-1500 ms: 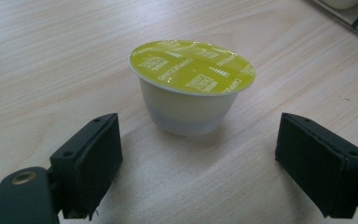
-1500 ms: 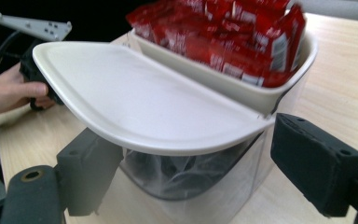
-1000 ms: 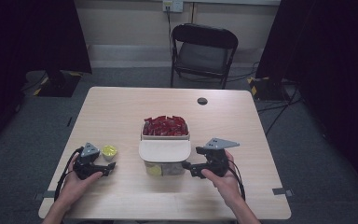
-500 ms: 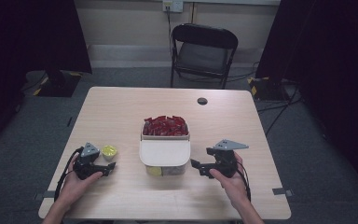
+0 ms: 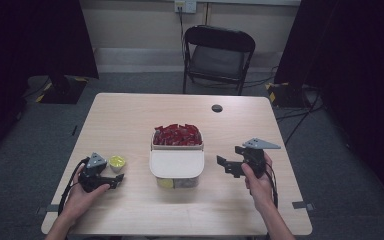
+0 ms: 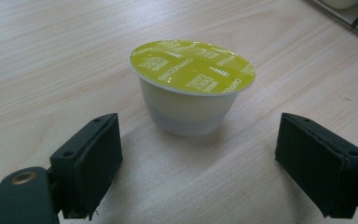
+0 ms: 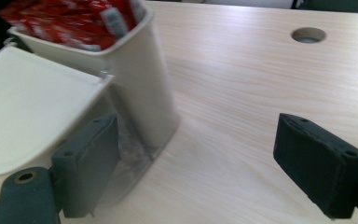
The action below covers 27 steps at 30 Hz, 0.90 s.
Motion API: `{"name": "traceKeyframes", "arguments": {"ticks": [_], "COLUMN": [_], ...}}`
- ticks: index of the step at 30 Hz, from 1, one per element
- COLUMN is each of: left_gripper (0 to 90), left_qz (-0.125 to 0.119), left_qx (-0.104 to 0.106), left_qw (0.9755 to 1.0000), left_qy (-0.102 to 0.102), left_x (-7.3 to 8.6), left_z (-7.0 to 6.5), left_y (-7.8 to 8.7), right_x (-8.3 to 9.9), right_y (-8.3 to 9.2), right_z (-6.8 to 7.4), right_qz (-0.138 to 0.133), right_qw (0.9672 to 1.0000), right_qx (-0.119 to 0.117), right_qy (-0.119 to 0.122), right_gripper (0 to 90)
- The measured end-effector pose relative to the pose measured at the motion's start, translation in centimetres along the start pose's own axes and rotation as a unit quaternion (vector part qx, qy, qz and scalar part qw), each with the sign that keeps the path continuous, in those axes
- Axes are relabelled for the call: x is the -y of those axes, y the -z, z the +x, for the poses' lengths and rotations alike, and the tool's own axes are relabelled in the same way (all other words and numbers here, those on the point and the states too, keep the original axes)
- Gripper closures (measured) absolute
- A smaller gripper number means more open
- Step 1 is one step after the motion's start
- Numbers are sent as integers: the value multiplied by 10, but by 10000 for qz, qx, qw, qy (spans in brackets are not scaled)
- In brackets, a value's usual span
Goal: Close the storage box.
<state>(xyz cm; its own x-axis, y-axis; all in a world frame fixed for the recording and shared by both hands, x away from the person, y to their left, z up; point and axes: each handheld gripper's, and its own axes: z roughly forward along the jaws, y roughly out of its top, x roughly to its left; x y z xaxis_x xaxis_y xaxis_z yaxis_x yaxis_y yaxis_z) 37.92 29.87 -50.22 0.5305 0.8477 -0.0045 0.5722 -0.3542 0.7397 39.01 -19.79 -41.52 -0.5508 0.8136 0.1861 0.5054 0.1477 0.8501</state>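
Left gripper view has the capsule (image 6: 192, 86) upright on the bench (image 6: 51, 56) between the left tool's (image 6: 214, 161) wide-open jaws — probably for a grab — right tool (image 5: 236, 165) open, empty.

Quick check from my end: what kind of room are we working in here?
It looks like a staged recording room or lab rather than a home: dark curtains hang at both sides, a lone folding chair stands behind the bare wooden table, and cables trail across the grey carpet.

Left claw (image 5: 111, 179) rests open — right claw (image 5: 228, 166) gaping, jaws just widening.
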Motion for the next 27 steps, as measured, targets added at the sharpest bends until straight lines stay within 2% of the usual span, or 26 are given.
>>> {"name": "traceKeyframes", "arguments": {"ticks": [2,4,7,13,19,23,26,27], "left_gripper": [141,141,141,140,137,137,137,137], "left_qz": [-3,-1,0,-2,23,21,21,28], "left_qx": [10,20,20,7,-65,-68,-67,-68], "left_qw": [10000,10000,10000,10000,10000,10000,10000,10000], "left_qy": [-5,-5,-6,-12,-18,0,1,-6], "left_x": [0,0,0,0,0,0,0,0], "left_z": [0,0,0,0,3,3,3,3], "left_y": [0,0,0,0,1,1,1,1], "right_x": [2,5,11,17,30,38,42,44], "right_y": [1,2,4,4,1,-5,-9,-11], "right_z": [-8,-16,-29,-49,-66,-75,-82,-85], "right_qz": [31,92,172,334,514,761,839,909], "right_qw": [9999,9995,9985,9959,9930,9892,9882,9869], "right_qx": [100,300,518,819,1019,1222,1234,1287], "right_qy": [-68,-17,-74,-177,-303,-264,-344,-355], "right_gripper": [141,141,141,141,142,144,142,144]}}
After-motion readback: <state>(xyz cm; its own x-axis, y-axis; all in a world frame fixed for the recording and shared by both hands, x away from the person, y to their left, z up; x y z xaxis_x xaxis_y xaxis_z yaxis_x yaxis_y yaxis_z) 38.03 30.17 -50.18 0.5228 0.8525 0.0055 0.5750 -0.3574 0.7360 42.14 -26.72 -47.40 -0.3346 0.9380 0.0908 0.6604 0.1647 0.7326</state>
